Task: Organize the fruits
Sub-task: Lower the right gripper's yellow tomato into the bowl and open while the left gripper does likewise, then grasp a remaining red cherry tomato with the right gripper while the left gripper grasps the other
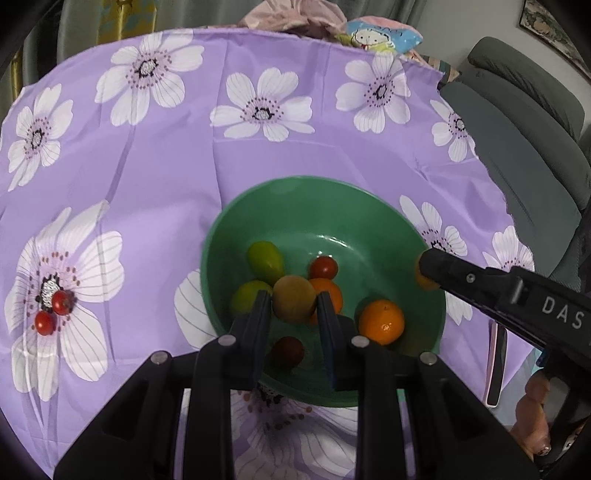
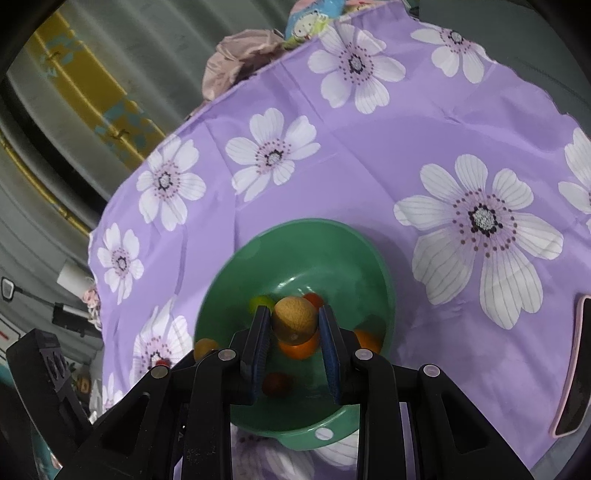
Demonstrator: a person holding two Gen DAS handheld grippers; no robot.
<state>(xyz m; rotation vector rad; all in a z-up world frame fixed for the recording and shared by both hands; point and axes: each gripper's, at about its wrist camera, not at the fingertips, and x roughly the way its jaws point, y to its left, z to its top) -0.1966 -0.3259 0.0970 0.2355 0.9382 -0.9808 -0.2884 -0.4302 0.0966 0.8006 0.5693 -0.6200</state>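
Nearby, two cherry tomatoes [image 1: 53, 312] left of bowl [image 1: 295, 192], phone [image 2: 574, 369] right.

A worktop draped in a purple cloth [image 1: 177, 177] printed with large white flowers fills the room's centre; grey-green curtains [image 1: 81, 22] hang behind it, with a yellow patterned panel [image 2: 92, 92] alongside; a dark grey padded chair [image 1: 524, 129] stands just beside the worktop's right edge; crumpled pink fabric [image 1: 295, 18] and a cartoon-print cushion [image 1: 380, 35] sit at the far edge; a framed picture [image 1: 554, 33] hangs on the pale wall.
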